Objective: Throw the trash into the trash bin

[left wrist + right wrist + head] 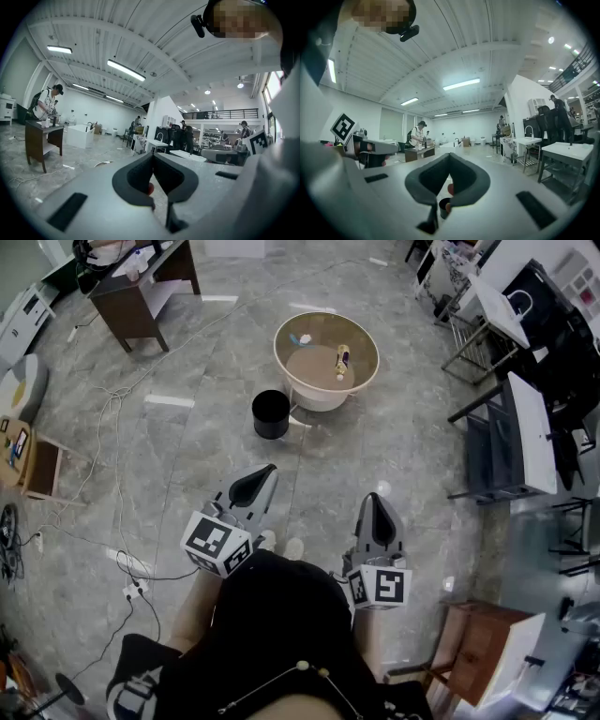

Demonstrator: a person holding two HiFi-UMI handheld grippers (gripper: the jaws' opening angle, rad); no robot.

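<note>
The task looked barely begun: the left gripper (268,471) and right gripper (375,499) were level, fingers closed on nothing. The trash (a bottle-like piece (342,360) and a white scrap (302,337)) lay on the round table (323,396) at twelve o'clock, with the black trash bin (271,414) on the floor just beside it. The next move would call for stepping closer and opening the fingers. The floor ahead was open, with cables (117,442) at nine o'clock.
</note>
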